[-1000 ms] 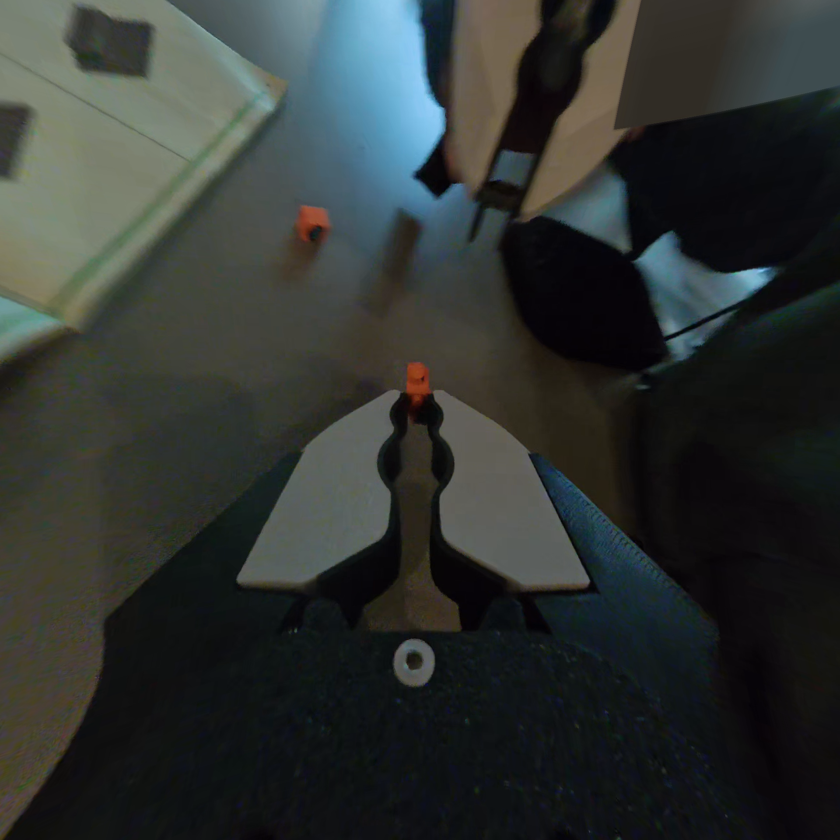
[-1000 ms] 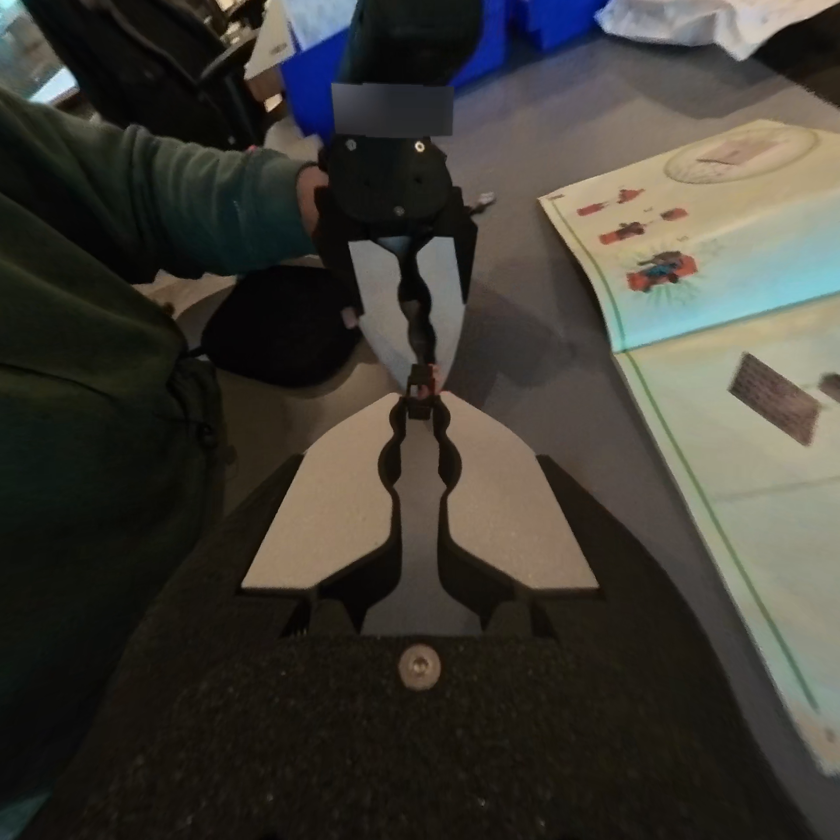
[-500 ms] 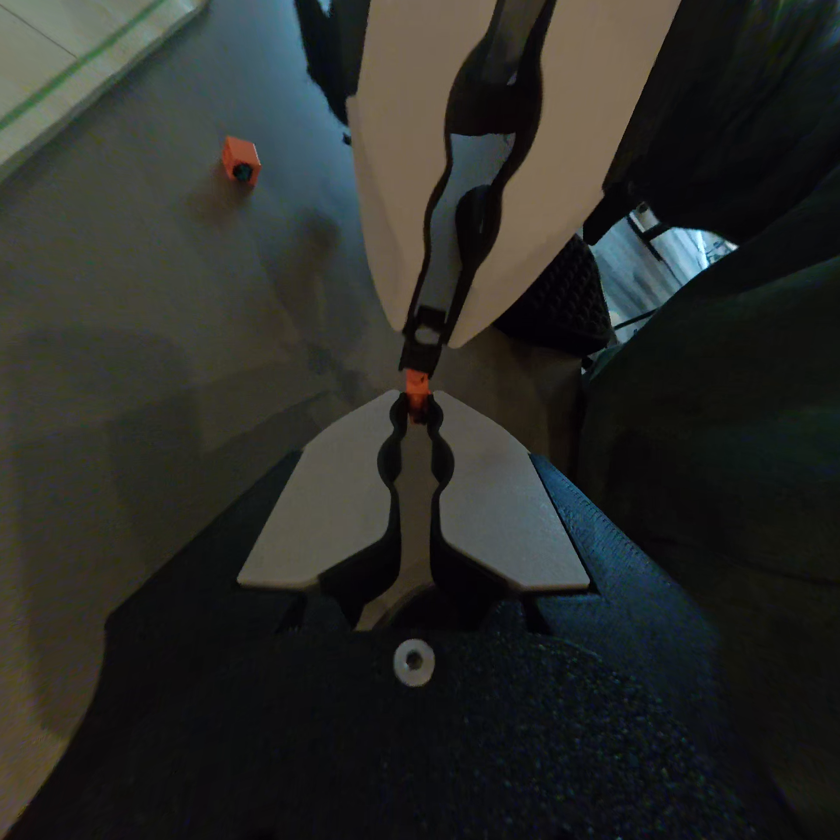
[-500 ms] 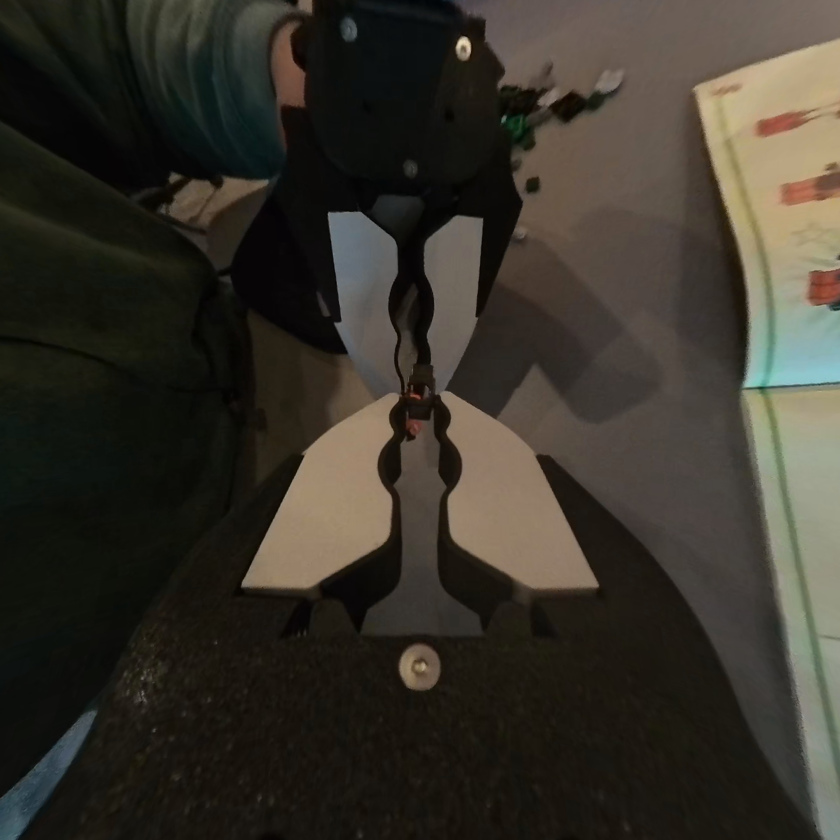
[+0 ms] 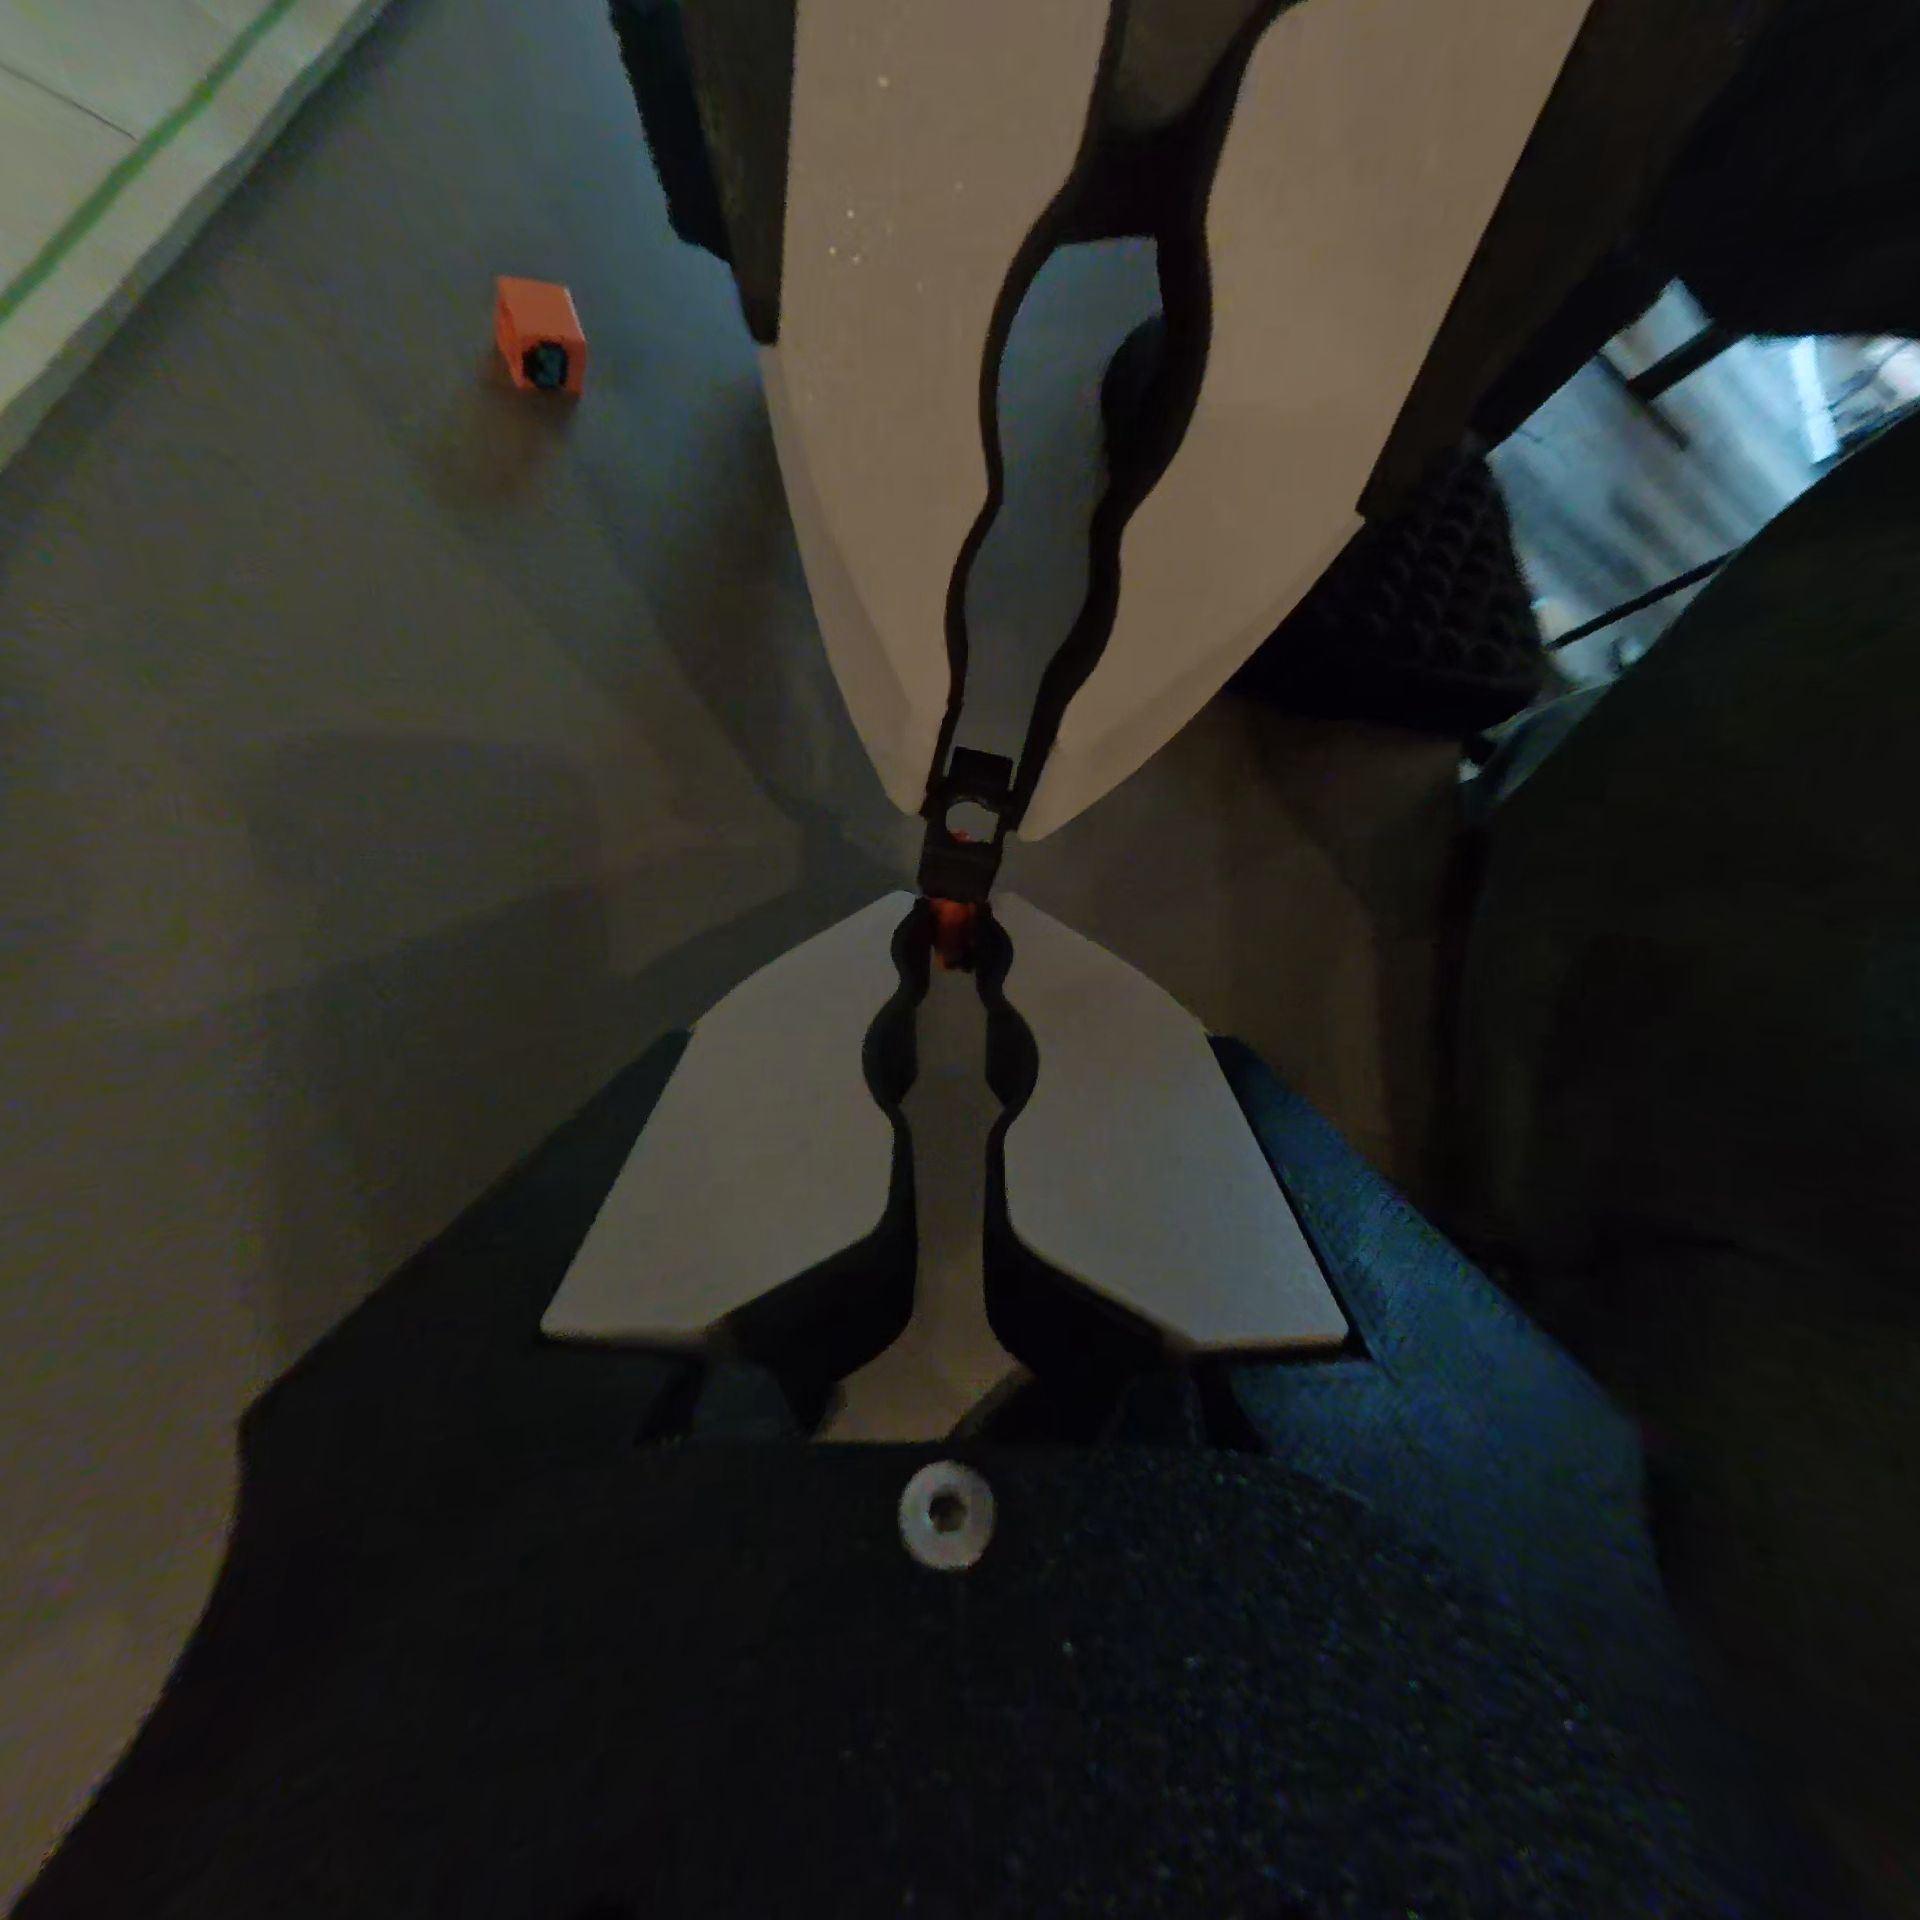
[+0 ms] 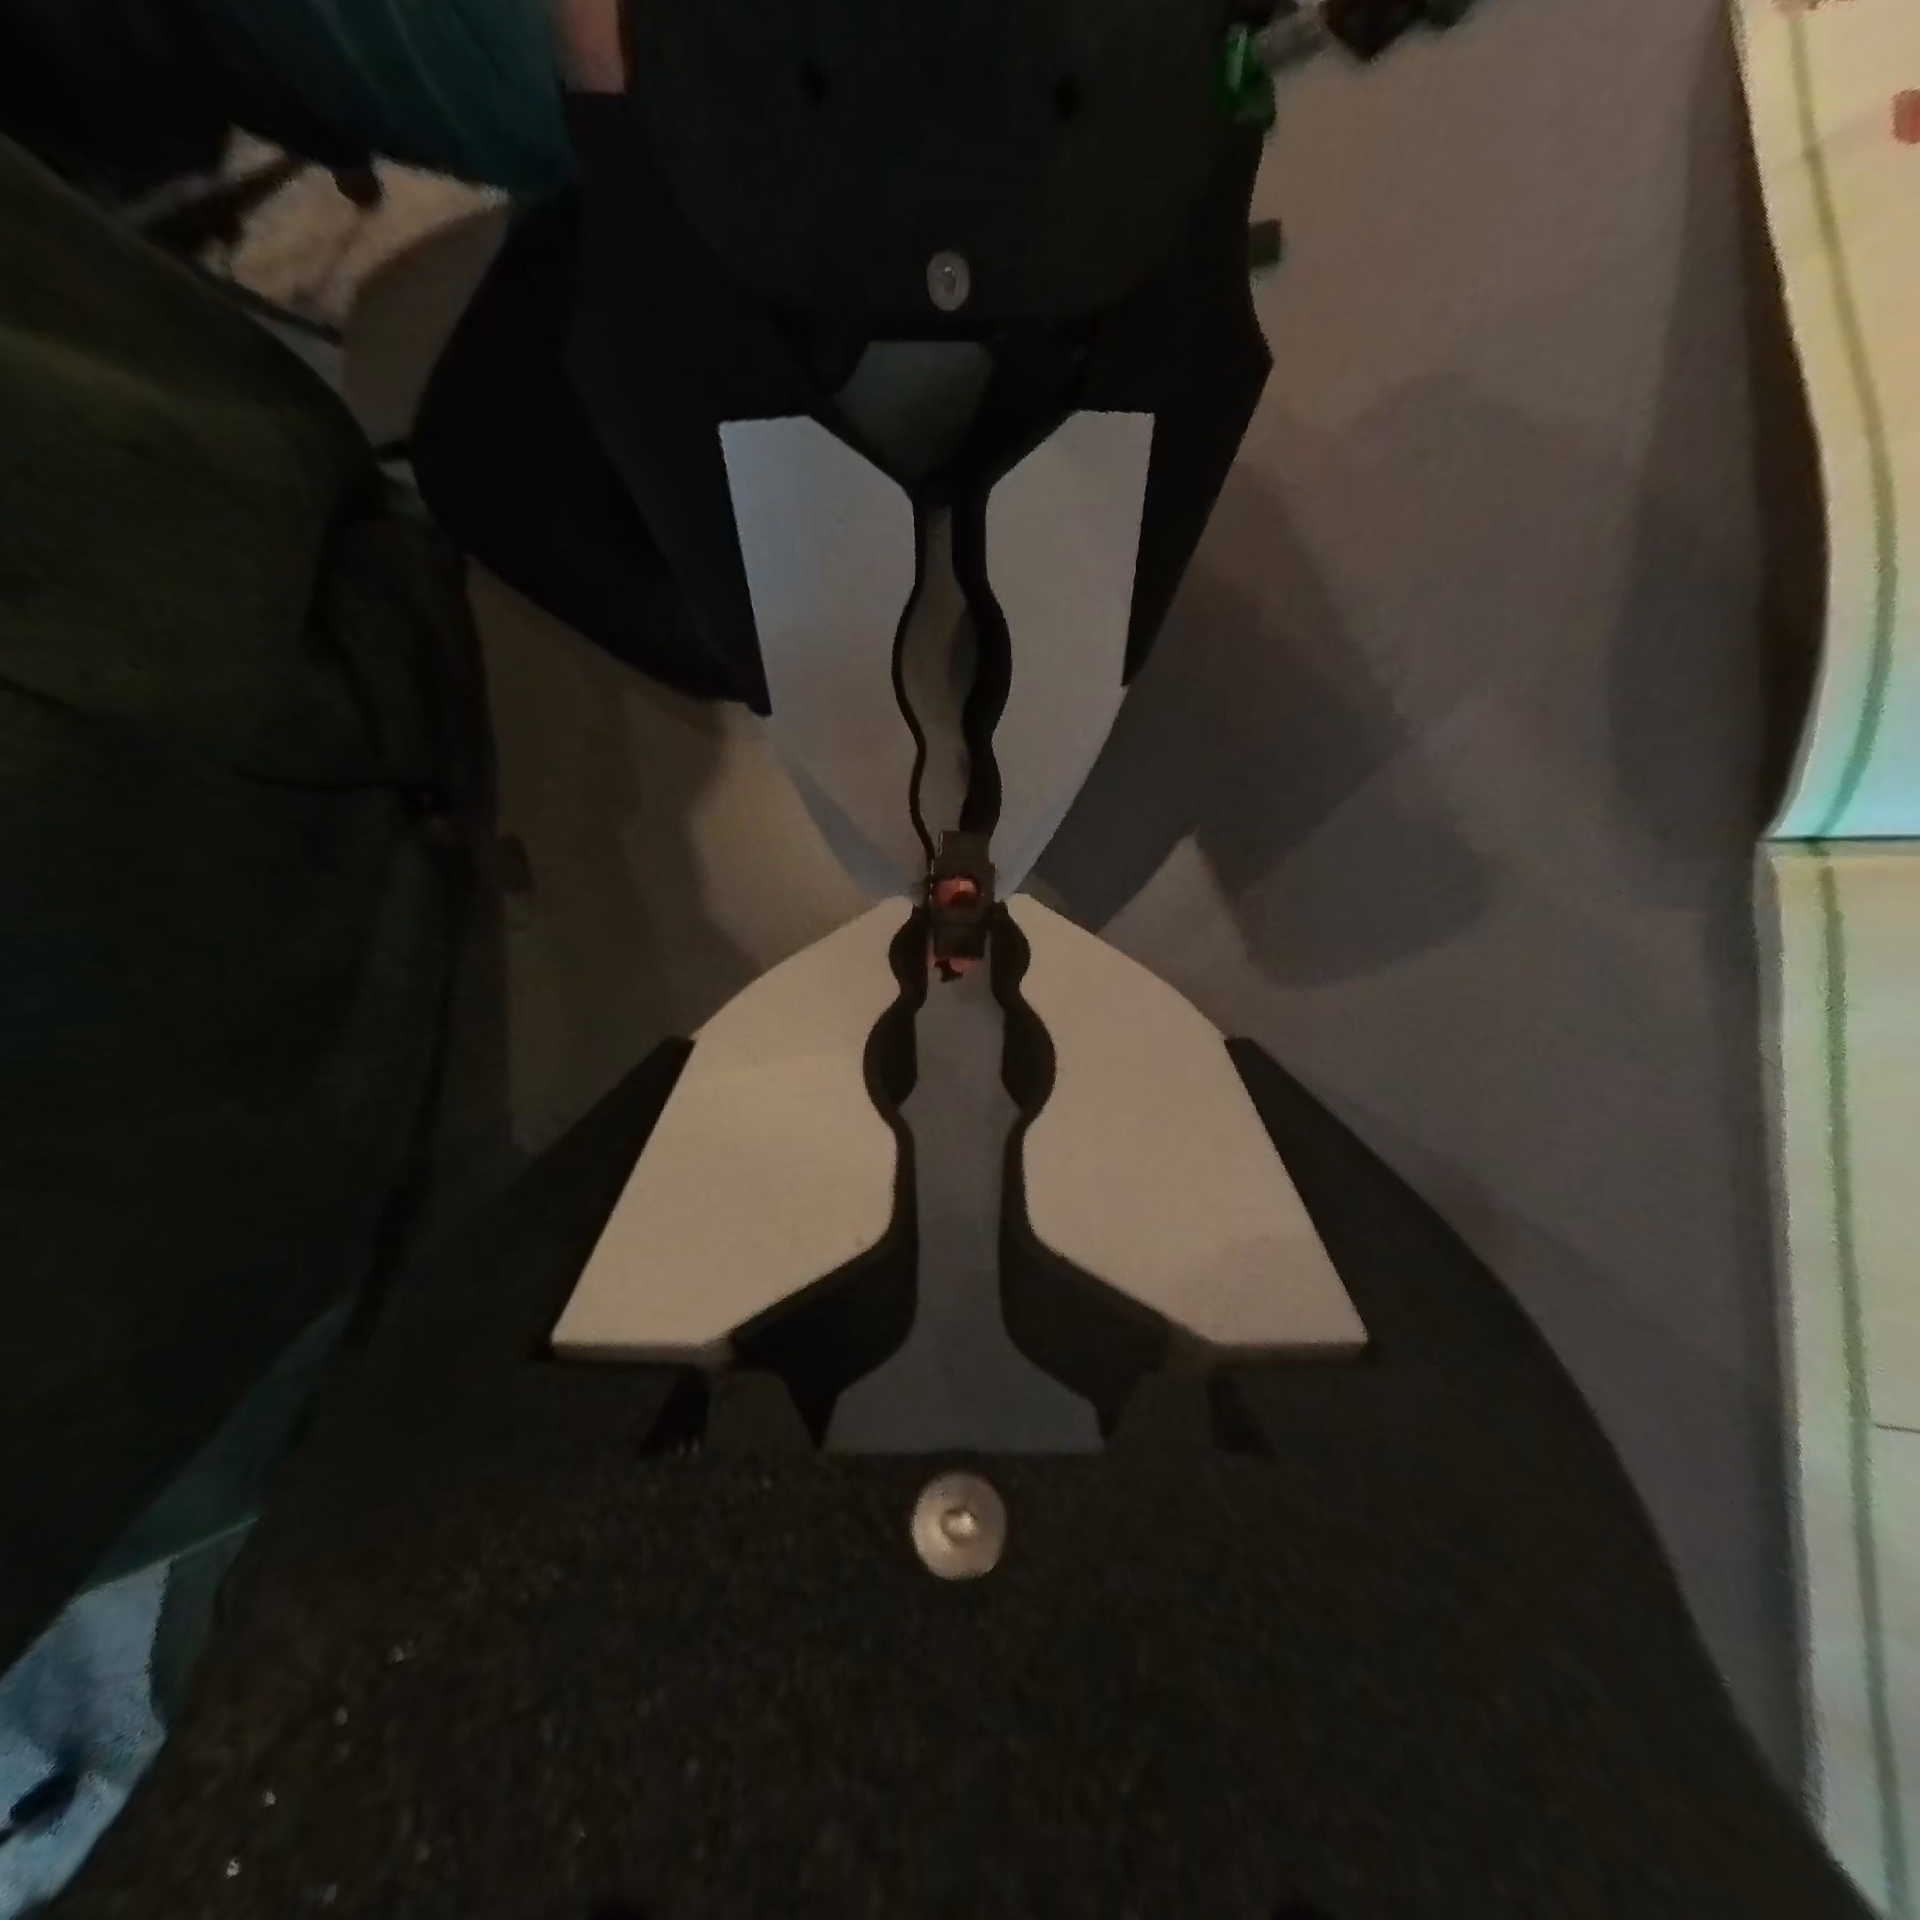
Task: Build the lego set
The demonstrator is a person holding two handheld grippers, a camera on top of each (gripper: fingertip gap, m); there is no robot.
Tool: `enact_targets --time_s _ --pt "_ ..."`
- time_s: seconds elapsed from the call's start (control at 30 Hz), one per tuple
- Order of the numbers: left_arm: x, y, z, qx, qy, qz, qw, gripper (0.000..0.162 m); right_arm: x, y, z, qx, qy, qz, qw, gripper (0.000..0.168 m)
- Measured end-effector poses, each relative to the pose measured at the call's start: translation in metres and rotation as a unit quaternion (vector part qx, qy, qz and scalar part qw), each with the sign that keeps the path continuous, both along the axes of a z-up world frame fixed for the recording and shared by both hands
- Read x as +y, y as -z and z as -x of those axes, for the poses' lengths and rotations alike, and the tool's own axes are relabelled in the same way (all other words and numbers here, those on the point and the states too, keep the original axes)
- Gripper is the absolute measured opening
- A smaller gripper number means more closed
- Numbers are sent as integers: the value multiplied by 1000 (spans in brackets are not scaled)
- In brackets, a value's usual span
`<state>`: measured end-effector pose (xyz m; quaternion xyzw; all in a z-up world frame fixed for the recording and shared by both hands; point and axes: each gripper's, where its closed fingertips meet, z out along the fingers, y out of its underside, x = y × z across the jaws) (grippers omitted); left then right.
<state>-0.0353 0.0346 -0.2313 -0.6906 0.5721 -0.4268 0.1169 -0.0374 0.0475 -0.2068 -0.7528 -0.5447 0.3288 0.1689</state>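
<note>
In the left wrist view, the left gripper (image 5: 949,928) pinches one small orange piece (image 5: 948,928) tip to tip against one black piece (image 5: 968,831) pinched by the right gripper (image 5: 975,821); a second orange brick (image 5: 538,335) lies apart on the grey table (image 5: 312,675). In the right wrist view, the right gripper (image 6: 954,928) points straight at the left gripper (image 6: 958,868), both pieces meeting between them, one instruction booklet (image 6: 1839,520) at right.

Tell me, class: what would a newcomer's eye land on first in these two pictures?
Dead centre, two grippers meet tip to tip: the left gripper pinches a small orange piece, and the right gripper pinches a black piece with a round hole against it. Beyond, a lone orange brick sits on the grey table, upper left.
</note>
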Motion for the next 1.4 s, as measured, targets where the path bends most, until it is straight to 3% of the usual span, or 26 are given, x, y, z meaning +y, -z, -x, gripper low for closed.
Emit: enact_targets --time_s 0.03,0.5,0.8,1.27,1.4 --pt "0 2 0 3 1 -12 1000 8 0 2 0 -5 -2 -6 1000 11" --pt "-2 15 1 14 20 -156 988 10 -7 9 1 12 20 -66 998 11" --pt "-4 22 3 27 26 -176 984 28 -8 -2 2 36 28 -77 996 11" --pt "0 25 2 30 16 -217 976 28 4 -49 -40 108 106 -100 983 11" --pt "0 25 2 28 15 -221 975 17 3 -50 -45 116 118 -99 981 11"
